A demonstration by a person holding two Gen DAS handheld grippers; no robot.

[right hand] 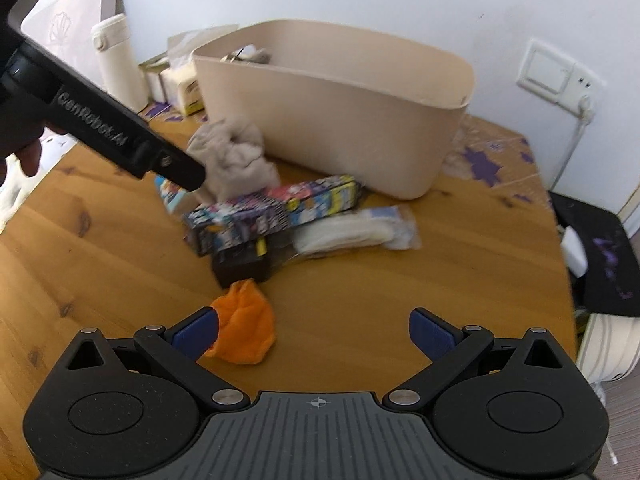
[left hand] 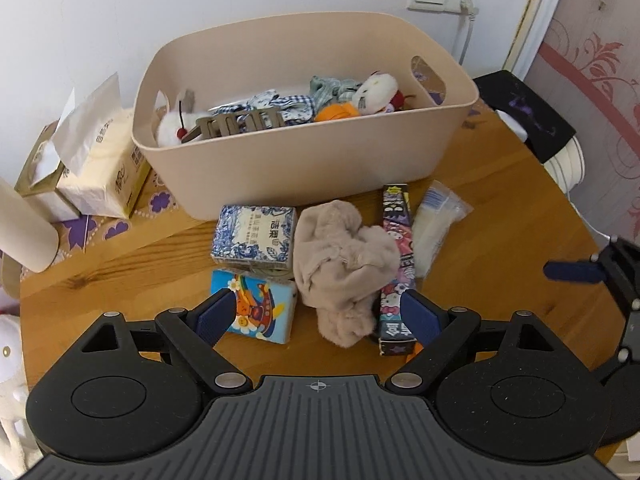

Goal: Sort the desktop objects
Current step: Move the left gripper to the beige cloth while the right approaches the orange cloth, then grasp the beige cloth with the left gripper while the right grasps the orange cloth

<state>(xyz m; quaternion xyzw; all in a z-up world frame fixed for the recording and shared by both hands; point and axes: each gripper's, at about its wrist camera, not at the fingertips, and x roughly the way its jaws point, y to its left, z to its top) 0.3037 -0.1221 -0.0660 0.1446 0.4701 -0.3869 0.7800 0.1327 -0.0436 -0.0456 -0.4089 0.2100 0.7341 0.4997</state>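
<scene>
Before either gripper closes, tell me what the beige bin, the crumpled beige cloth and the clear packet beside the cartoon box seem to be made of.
Beige bin: likely matte plastic, with smooth moulded walls and cut-out handles.
Crumpled beige cloth: soft fleece or plush by its fuzzy folds.
Clear packet: thin glossy plastic film, wrinkled and see-through; its white contents cannot be identified.

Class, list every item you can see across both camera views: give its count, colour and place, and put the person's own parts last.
bin: 1, beige, back of table, holds toys and cloth
tissue box: 1, blue-white, before bin
picture pack: 1, blue, nearest left claw
fluffy cloth: 1, beige, centre
cartoon box: 1, multicoloured, right of cloth
clear bag: 1, whitish, far right
orange cloth: 1, by right claw
tissue packs: 2, cream, left of bin
table: 1, wooden
left claw: open
right claw: open
</scene>
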